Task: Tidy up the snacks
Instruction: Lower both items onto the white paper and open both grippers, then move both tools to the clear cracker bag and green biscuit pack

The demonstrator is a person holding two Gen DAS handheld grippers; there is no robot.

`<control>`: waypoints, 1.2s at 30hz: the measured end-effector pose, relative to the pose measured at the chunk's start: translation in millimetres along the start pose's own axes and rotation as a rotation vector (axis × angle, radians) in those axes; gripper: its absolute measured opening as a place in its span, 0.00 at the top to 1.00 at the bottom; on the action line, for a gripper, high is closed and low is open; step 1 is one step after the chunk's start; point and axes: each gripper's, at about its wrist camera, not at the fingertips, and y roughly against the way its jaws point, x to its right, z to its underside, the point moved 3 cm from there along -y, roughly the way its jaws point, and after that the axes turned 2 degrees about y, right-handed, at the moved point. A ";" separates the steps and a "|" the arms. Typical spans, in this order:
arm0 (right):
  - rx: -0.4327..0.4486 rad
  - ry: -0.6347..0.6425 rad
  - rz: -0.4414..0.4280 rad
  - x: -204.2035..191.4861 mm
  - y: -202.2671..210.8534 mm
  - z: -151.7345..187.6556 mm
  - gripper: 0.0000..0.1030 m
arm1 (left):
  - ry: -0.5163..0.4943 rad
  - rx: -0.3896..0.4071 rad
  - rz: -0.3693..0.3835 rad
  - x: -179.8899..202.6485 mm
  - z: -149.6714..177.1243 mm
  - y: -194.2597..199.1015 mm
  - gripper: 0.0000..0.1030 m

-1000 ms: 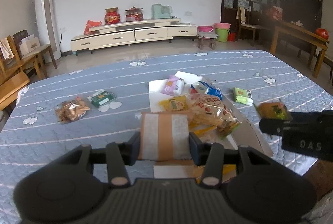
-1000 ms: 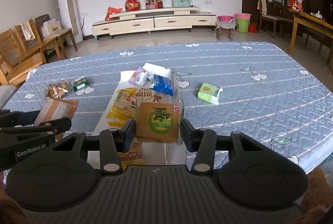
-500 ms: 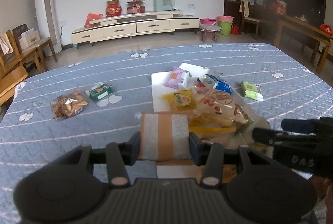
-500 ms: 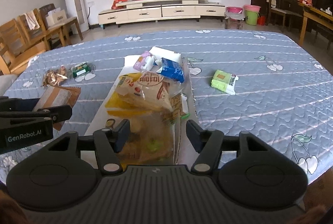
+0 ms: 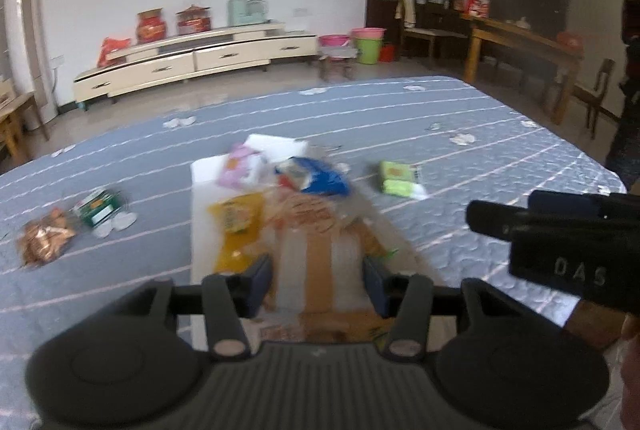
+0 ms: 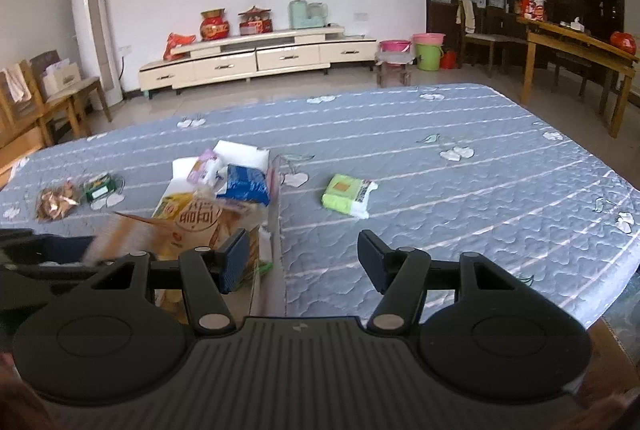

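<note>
- Over the white box [image 5: 200, 214] in the middle of the quilted blue table [image 6: 440, 158], the left gripper [image 5: 317, 282] is bringing in a brown-and-white striped packet [image 5: 316, 270]. A second ago that packet was hanging out over bare quilt at about 9 o'clock from the box; now it's sitting right above the snack pile.
- Its jaws have just been opening, with the packet between them. The view is pretty smeared, so whether the pads are pressing on it is honestly a cannot-tell. Looks like a drop in progress.
- The right gripper [image 6: 302, 258] is standing apart with nothing between the fingers. A second ago it was clamped on a tan packet with a green round logo; its jaws have just been opening, and that packet can't be picked out in the pile now. Probably dropped in.
- The gripper itself is shifting off toward 3 o'clock of the box, over the quilt.
- So the pile is growing: yellow bag [image 5: 238, 218], blue pack [image 6: 244, 186], pink pack [image 5: 240, 166] and the big clear cracker bag [image 6: 200, 222] are all in there.
- What's left outside: the green pack [image 6: 346, 194] at 3 o'clock of the box, plus the small green packet [image 6: 98, 188] and the brownish crinkly bag [image 6: 54, 204] at 9 o'clock. Guessing the green pack is the right one's next target.
</note>
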 end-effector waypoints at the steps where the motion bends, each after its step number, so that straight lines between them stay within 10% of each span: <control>1: 0.002 0.002 0.001 0.7 0.6 0.5 0.27 | -0.004 0.010 -0.004 0.8 -0.6 1.8 0.36; 18: -0.010 0.091 -0.144 -53.5 7.7 -0.1 0.26 | 0.109 0.028 -0.251 -78.2 5.9 54.6 0.35; 36: -0.032 0.208 -0.271 -127.2 -1.1 -6.3 0.24 | 0.213 0.053 -0.347 -141.5 21.6 81.5 0.35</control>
